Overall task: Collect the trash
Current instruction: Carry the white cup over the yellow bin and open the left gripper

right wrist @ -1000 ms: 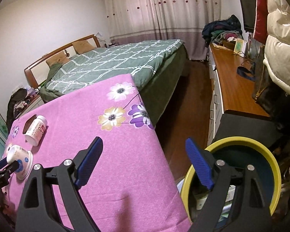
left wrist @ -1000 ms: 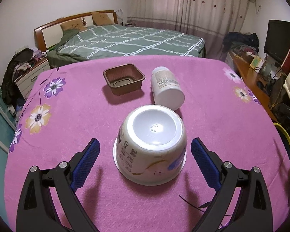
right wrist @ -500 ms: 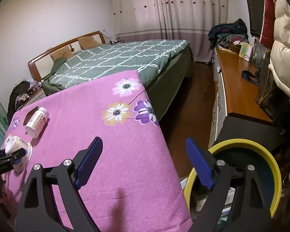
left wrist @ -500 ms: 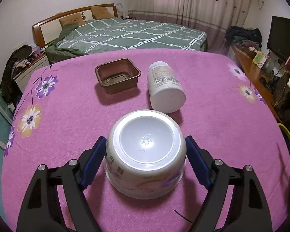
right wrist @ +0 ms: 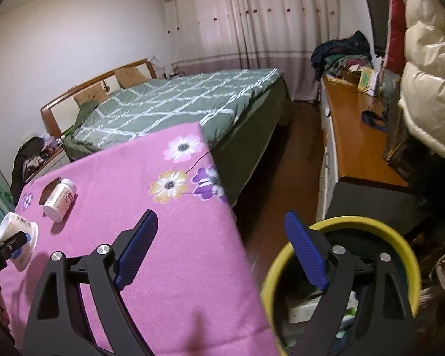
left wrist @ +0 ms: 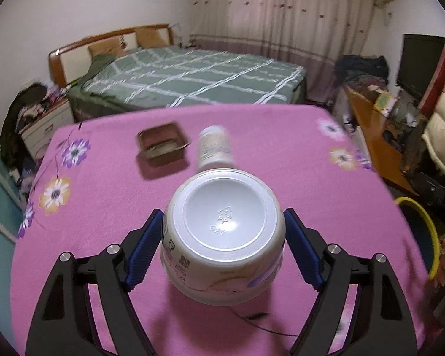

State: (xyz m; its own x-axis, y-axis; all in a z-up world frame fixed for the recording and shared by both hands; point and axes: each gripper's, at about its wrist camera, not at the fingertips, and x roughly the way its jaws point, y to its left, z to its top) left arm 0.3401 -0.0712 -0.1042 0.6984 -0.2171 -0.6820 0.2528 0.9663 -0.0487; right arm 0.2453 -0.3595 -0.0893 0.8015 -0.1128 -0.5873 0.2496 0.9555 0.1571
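Centrally in the left wrist view, the inverted white cup [left wrist: 222, 237] showed a moulded recycling triangle, "PP" and faint digits on its base; the side print was unreadable. The left gripper [left wrist: 222, 249] had its blue pads [left wrist: 142, 252] pressed against both sides of the cup, jaws closed partway around it. Beyond it, a white bottle [left wrist: 213, 148] lay on its side just beside a brown tray [left wrist: 163, 145], both blurred, on the pink flowered tablecloth [left wrist: 296, 178]. The cloth's right edge dropped toward a yellow-rimmed bin [left wrist: 424, 222].

From the right wrist view, the right gripper [right wrist: 222, 249] hung with jaws wide apart and nothing between them, straddling the tablecloth's near corner and the bin [right wrist: 400, 243] below. The bottle [right wrist: 59, 204] label was partly legible, perhaps "S". The cup [right wrist: 17, 228] sat far left, barcode visible, held by the left gripper.
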